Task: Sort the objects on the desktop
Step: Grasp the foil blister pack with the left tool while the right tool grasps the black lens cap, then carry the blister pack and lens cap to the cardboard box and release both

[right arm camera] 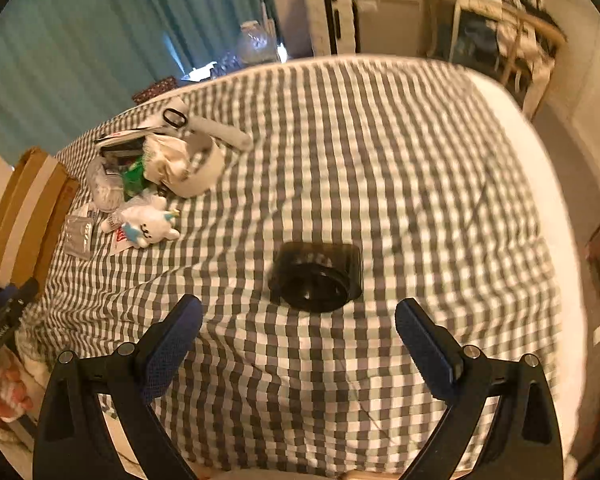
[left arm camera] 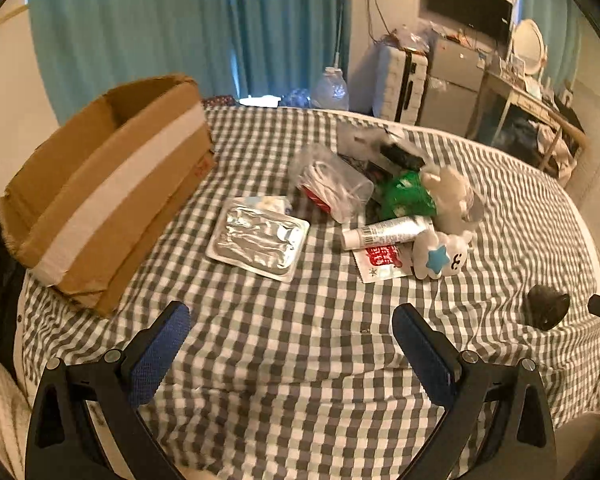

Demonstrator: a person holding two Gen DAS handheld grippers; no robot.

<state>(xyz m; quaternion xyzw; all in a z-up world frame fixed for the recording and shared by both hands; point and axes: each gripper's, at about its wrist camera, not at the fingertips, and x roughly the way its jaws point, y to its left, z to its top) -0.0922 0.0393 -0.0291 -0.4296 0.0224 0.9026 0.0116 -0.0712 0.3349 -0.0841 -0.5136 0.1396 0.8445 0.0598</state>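
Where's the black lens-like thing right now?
The black lens-like object lies alone on the checkered cloth, just ahead of the open right gripper, right of the pile.

Ahead of my left jaws, the heap (left arm camera: 384,196) buries its lower items; I can't name the black thing (left arm camera: 400,156) at its back. The right view smears toward its right edge. Far left of the right jaws, the frame crops a hand (right arm camera: 4,396).

We are counting one cardboard box (left arm camera: 112,196), one foil blister pack (left arm camera: 258,240), one tube (left arm camera: 384,232), one red sachet (left arm camera: 380,262), two plush toys (left arm camera: 440,258) (left arm camera: 452,196), one green packet (left arm camera: 406,196), and one black lens cap (right arm camera: 316,276).
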